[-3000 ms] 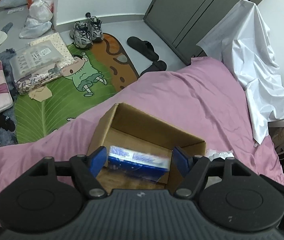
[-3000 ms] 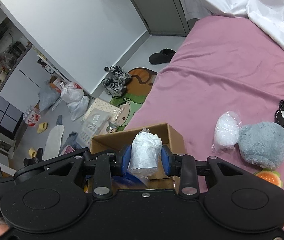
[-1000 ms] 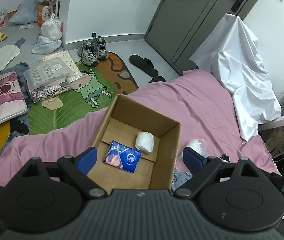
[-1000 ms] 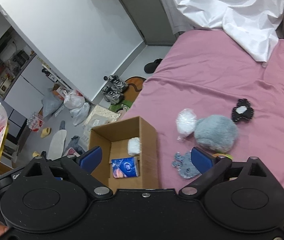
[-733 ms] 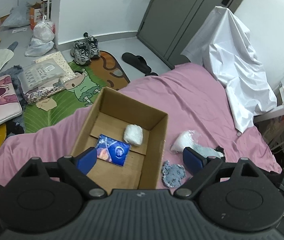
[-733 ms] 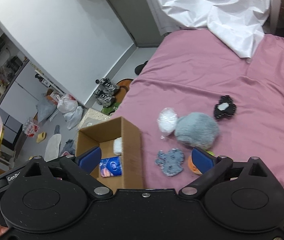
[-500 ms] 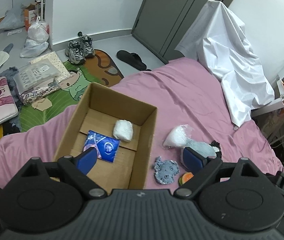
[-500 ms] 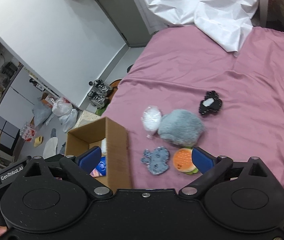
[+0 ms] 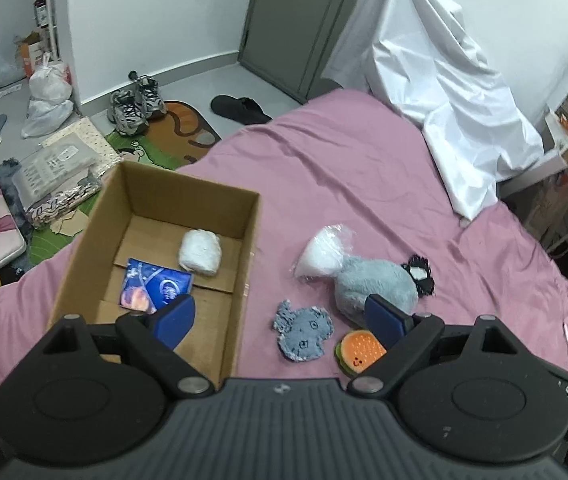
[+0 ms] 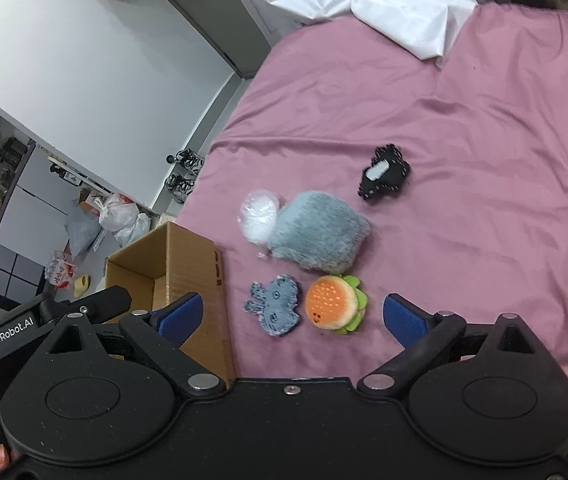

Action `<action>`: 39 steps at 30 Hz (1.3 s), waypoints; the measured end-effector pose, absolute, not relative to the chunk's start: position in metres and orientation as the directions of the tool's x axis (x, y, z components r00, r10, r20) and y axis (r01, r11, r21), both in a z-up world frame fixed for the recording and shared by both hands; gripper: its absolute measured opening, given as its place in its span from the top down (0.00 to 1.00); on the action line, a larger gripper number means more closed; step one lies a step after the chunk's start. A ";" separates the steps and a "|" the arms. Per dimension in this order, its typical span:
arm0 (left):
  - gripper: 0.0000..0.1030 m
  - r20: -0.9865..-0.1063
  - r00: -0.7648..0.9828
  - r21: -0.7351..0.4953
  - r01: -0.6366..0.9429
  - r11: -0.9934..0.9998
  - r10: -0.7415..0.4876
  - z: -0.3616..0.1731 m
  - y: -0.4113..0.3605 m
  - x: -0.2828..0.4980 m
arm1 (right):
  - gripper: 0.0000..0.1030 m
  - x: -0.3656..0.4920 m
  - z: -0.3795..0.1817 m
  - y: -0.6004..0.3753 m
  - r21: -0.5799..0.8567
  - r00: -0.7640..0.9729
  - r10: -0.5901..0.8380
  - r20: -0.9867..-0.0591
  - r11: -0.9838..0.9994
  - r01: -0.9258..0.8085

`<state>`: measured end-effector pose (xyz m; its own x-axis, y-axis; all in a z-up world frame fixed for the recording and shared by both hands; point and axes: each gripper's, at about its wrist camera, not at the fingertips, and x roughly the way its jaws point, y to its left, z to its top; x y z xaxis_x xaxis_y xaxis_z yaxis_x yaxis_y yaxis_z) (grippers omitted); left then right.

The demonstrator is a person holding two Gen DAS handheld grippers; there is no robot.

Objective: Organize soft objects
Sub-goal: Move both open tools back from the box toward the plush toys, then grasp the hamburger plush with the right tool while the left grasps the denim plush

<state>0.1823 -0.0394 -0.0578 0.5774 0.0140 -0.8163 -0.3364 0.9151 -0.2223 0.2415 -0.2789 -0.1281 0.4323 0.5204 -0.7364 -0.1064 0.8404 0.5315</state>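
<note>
Pink bedding point(image 9: 363, 168) covers the bed that carries everything, with a cardboard box point(image 9: 240, 280) as the landmark. Nearest the cameras, the left hand-held gripper point(image 9: 280, 318) and the right hand-held gripper point(image 10: 291, 318) both stand wide open and empty, poised above the bed beside the box.

Just beside the box's side wall lie a flat blue-grey patch point(image 10: 274, 310) and a burger plush point(image 10: 333, 308), close together. A little farther from the box sits a grey furry plush point(image 10: 319, 236), touching a white bagged wad point(image 10: 258, 216). Beyond that, farthest from the box, lies a small black piece point(image 10: 383, 178).

Inside the box rest a blue packet point(image 9: 156, 286) and a white wrapped bundle point(image 9: 200, 254), so the task looks about a third done: two items are stowed and five soft things are left on the bed. The patch and burger, nearest the box and the open jaws, seem the likely next picks.

Farther off, a white sheet point(image 9: 435, 92) drapes over the bed's far end. Past the box, the floor holds a green cartoon mat point(image 9: 132, 152), sneakers point(image 9: 136, 104), slippers point(image 9: 240, 108) and plastic bags point(image 9: 50, 92) by the wall.
</note>
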 end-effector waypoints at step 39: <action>0.36 -0.915 0.403 -0.190 -0.413 0.891 -0.009 -0.133 -0.088 0.249 | 0.53 0.286 -0.243 -0.282 0.694 0.253 0.654 -0.713 0.711 0.114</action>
